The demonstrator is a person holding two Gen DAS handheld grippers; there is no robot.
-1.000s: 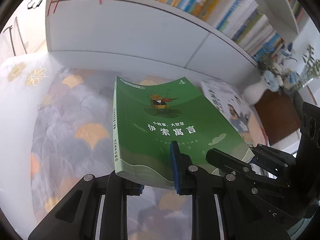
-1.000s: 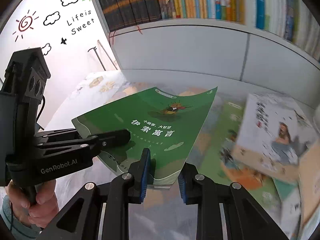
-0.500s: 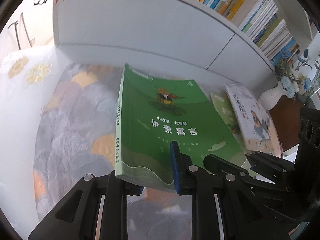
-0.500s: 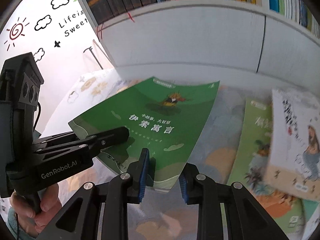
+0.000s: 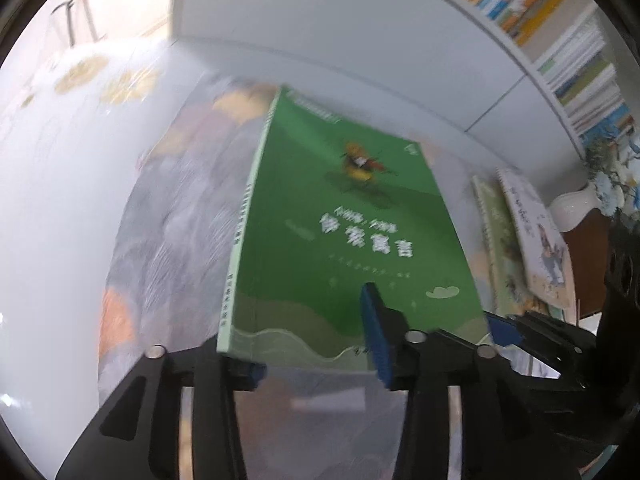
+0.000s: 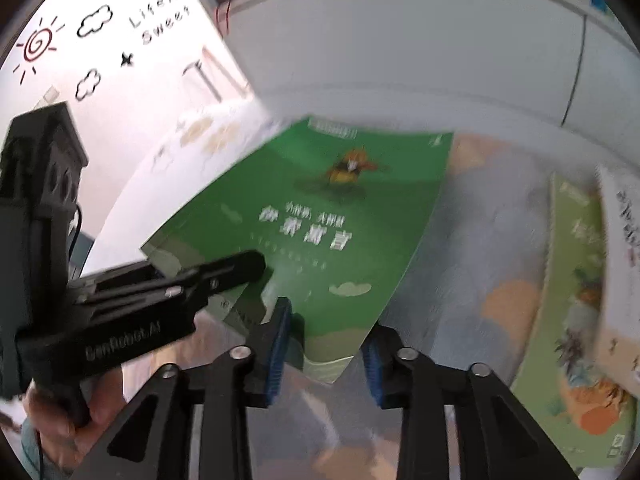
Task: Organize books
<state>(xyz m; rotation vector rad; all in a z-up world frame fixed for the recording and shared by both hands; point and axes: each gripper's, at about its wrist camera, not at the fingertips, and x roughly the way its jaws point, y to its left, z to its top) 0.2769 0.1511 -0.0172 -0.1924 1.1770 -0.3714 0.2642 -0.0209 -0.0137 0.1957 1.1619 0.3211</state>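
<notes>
A green paperback point(image 5: 352, 216) with white Chinese title lies tilted low over the patterned cloth point(image 5: 172, 240). Its near edge sits between the pads of my left gripper point(image 5: 312, 344), whose jaws are opening; one pad is under the book and the other stands off its cover. In the right wrist view the green paperback point(image 6: 320, 216) has its near corner between the blue pads of my right gripper point(image 6: 326, 344), also opening, with gaps on both sides. The left gripper point(image 6: 240, 276) reaches over the book's left corner, held by a hand point(image 6: 60, 420).
A pale green book point(image 6: 576, 280) and a white illustrated book point(image 6: 624, 248) lie flat to the right. A white cabinet point(image 5: 360, 52) with packed bookshelves above runs along the back. A white vase point(image 5: 572, 208) stands on a brown stand at far right.
Both grippers have sunk toward the cloth with the green book. Both pairs of jaws have spread apart and no longer pinch it. The picture is blurred by motion.
</notes>
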